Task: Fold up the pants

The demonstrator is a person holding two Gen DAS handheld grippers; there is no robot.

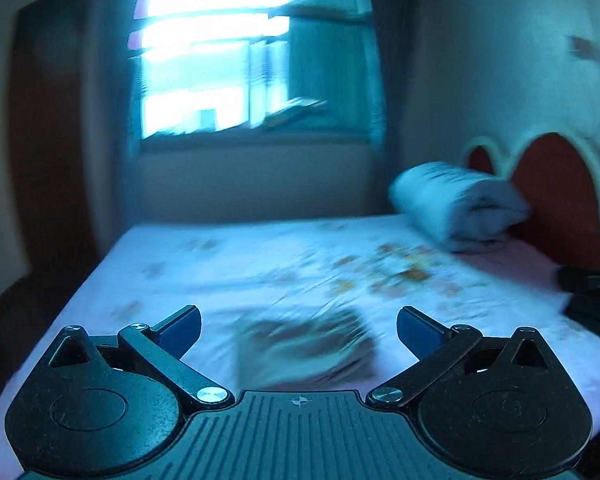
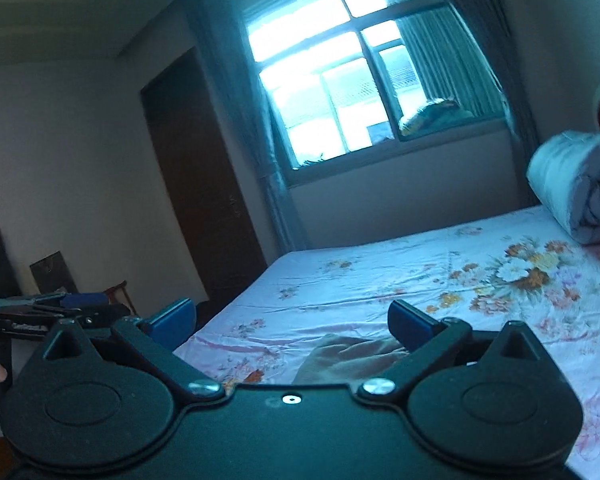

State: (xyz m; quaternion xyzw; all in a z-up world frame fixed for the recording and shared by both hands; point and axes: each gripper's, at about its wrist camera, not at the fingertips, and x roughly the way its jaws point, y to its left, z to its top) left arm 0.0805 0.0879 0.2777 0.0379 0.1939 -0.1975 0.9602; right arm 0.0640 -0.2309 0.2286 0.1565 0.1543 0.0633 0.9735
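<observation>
Tan pants (image 1: pixel 304 350) folded small on floral bed sheet (image 1: pixel 220 264), blurred, framed between wide-open, empty left gripper (image 1: pixel 299 326). From the right wrist — pants (image 2: pixel 352 360) bunched just under right gripper (image 2: pixel 292 320), jaws spread, holding nothing. Probably soft, light, floppy — best pinched at an edge or corner.

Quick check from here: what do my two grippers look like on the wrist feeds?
The left gripper and the right gripper look alike: black plastic bodies with round pivot housings, silver screws, black link arms and blue finger pads. No cables or sleeves show.
</observation>
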